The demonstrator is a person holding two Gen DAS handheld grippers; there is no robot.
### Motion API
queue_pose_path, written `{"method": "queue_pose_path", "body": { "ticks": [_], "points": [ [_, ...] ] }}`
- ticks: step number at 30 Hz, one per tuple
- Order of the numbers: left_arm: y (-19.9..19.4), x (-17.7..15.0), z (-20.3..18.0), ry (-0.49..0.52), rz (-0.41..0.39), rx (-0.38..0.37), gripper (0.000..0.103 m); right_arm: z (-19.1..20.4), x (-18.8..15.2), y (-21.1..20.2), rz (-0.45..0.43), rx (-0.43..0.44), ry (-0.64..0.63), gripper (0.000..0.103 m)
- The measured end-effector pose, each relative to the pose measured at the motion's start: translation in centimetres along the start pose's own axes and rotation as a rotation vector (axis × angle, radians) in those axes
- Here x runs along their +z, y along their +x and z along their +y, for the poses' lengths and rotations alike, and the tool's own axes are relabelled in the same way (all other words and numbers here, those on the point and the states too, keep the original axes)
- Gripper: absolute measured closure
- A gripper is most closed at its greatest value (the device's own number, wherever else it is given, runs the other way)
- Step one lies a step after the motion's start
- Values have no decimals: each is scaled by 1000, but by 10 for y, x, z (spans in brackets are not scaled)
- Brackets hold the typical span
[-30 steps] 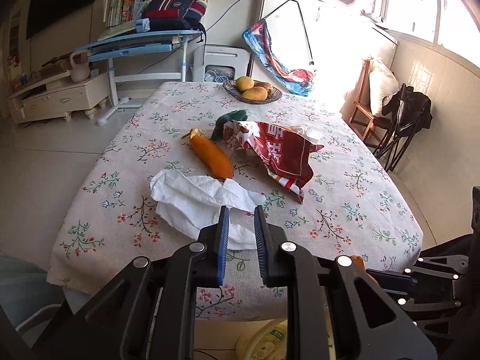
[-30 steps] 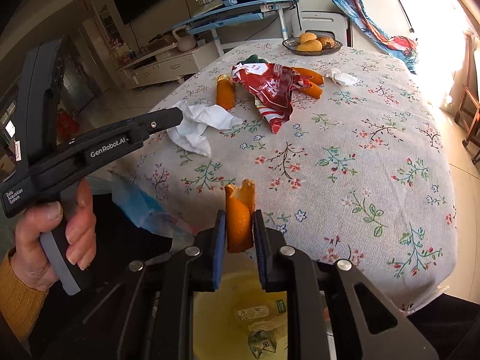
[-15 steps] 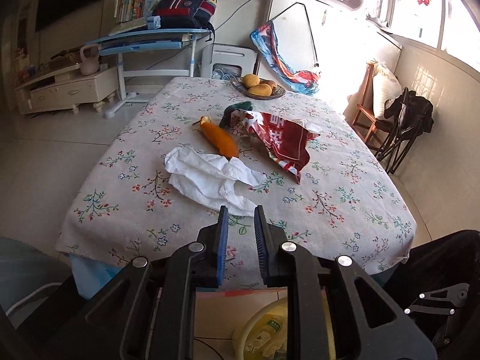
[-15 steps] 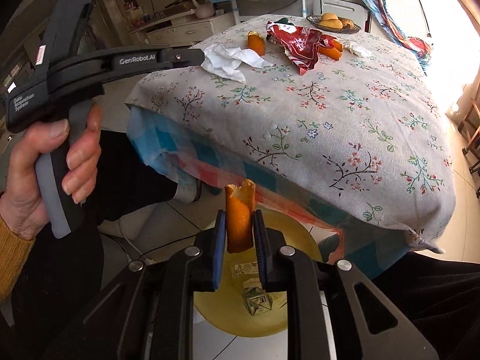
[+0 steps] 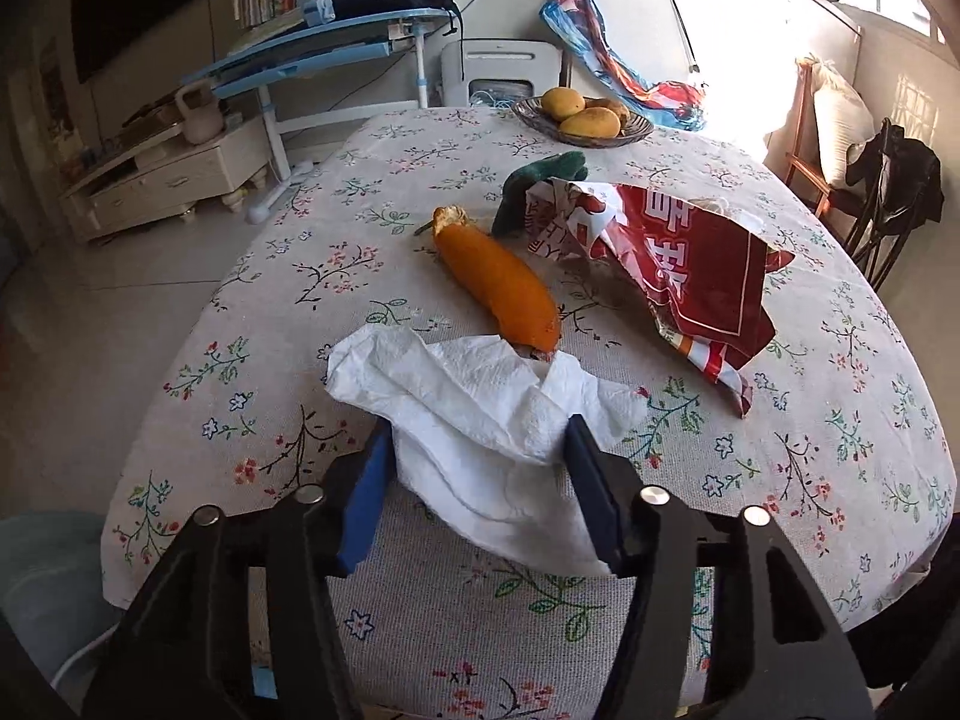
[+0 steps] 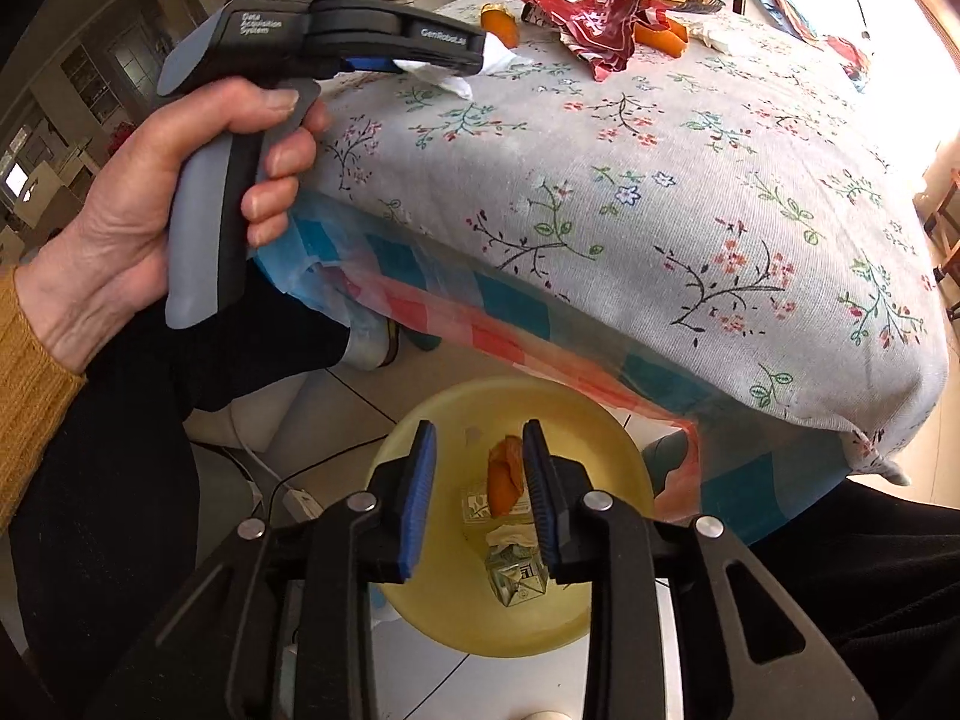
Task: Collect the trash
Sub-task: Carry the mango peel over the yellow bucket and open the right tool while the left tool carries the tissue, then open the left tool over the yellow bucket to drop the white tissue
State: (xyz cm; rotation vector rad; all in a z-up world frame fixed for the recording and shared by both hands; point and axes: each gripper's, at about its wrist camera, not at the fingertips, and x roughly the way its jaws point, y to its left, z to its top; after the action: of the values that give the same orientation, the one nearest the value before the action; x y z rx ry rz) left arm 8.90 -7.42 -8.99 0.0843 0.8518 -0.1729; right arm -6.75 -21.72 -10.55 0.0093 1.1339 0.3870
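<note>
A crumpled white tissue [image 5: 480,396] lies near the table's front edge. My left gripper [image 5: 480,450] straddles it with jaws opening, the pads not pressing it. Behind it lie an orange peel [image 5: 495,285], a red wrapper [image 5: 678,264] and a green scrap [image 5: 540,180]. In the right wrist view my right gripper [image 6: 478,444] hangs over the yellow bin [image 6: 612,450] with jaws opening. A loose piece of orange peel [image 6: 504,474] shows between them, down inside the bin. A hand holds the left gripper [image 6: 474,54] over the tissue [image 6: 456,81].
A bowl of mangoes [image 5: 582,114] stands at the table's far end. More peel [image 6: 660,36] and a wrapper [image 6: 600,18] lie on the floral tablecloth [image 6: 660,180]. Cartons [image 6: 516,576] lie in the bin. Chairs stand at the right, a blue desk behind.
The left gripper went forward and down to the tissue and its jaws spread around it. The right gripper sank over the bin, opened, and the peel dropped out of its grip.
</note>
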Motion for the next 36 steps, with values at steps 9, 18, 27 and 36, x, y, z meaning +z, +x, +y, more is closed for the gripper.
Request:
{"method": "queue_pose_path", "body": {
  "ticks": [9,18,27,36],
  "points": [
    [-54,-28,3,-58,1,-201,91,-25,12,-48,-242,4,134,57],
    [-82,-121,-68,150,220,-340,86,-71,80,-67,-310,-133,191,44],
    [-84,-135,-81,265,227,-295,26,-132,162,7,-176,-229,247,42],
    [-92,-101,-35,84,105,-269,21,-150,225,52,-165,-295,196,7]
  ]
}}
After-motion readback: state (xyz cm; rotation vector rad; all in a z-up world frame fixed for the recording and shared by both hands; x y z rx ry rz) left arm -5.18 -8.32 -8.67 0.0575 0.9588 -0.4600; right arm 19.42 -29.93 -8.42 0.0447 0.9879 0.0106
